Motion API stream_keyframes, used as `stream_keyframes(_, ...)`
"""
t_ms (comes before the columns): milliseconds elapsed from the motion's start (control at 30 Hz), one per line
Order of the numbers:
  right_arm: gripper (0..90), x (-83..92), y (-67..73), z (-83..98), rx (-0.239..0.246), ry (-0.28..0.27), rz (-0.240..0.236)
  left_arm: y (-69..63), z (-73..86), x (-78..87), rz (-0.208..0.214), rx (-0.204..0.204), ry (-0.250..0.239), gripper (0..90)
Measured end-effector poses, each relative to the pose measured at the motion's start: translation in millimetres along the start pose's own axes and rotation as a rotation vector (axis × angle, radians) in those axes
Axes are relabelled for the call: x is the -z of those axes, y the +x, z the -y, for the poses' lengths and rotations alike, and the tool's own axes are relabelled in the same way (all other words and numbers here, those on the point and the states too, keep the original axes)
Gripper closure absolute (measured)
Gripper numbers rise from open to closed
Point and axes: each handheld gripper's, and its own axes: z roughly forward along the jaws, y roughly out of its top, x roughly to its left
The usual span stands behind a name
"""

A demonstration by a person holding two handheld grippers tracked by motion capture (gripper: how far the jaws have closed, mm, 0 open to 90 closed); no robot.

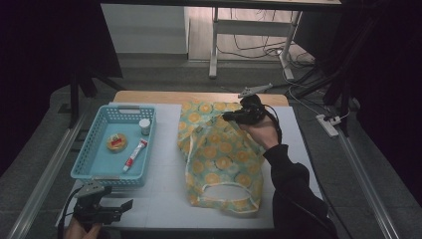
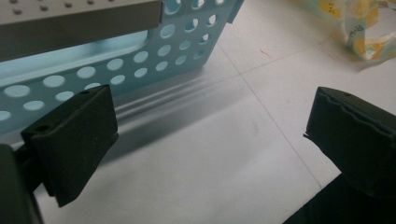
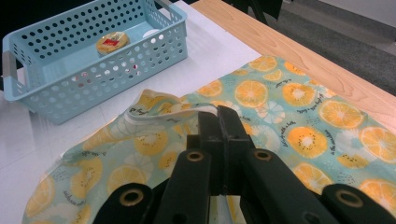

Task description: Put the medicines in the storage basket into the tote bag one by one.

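Note:
A teal cloth bag printed with orange slices lies flat on the white table top, handles toward the near edge. My right gripper rests at its far upper part. In the right gripper view the jaws of the right gripper are pressed together on a raised fold of the bag. My left gripper sits at the near left corner of the table, just in front of the blue basket. The left gripper is open over bare table, with the basket wall ahead and nothing between its pads.
The basket holds a round yellow tin, a red-and-white tube and a small white jar. A wooden strip runs along the table's far edge. A power strip and cables lie on the floor at the right.

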Motion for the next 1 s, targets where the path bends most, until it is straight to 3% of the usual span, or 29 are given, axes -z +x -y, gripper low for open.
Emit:
stream_keyframes(267, 90.0, 1.1, 0.5, 1.6, 0.001, 0.0, -0.001, 3.4, -0.3, 0.3, 0.046, 0.011, -0.002, 3.5)
stream_keyframes(500, 90.0, 2.3, 0.2, 2.1, 0.001, -0.001, -0.002, 2.4, -0.5, 2.7, 0.022, 0.014, -0.004, 2.4)
stream_keyframes(700, 90.0, 1.6, 0.2, 2.1, 0.007, -0.001, -0.001, 4.4, -2.7, 10.3, 0.038, 0.037, -0.026, 2.5)
stream_keyframes(833, 90.0, 0.3, -0.2, 3.7, 0.004, 0.002, -0.003, 5.5, -6.4, 13.8, 0.045, 0.028, -0.039, 1.7)
stream_keyframes(1000, 90.0, -0.5, -1.8, 5.3, 0.0, 0.005, -0.005, 5.7, -12.4, 18.6, 0.015, 0.0, -0.037, 1.5)
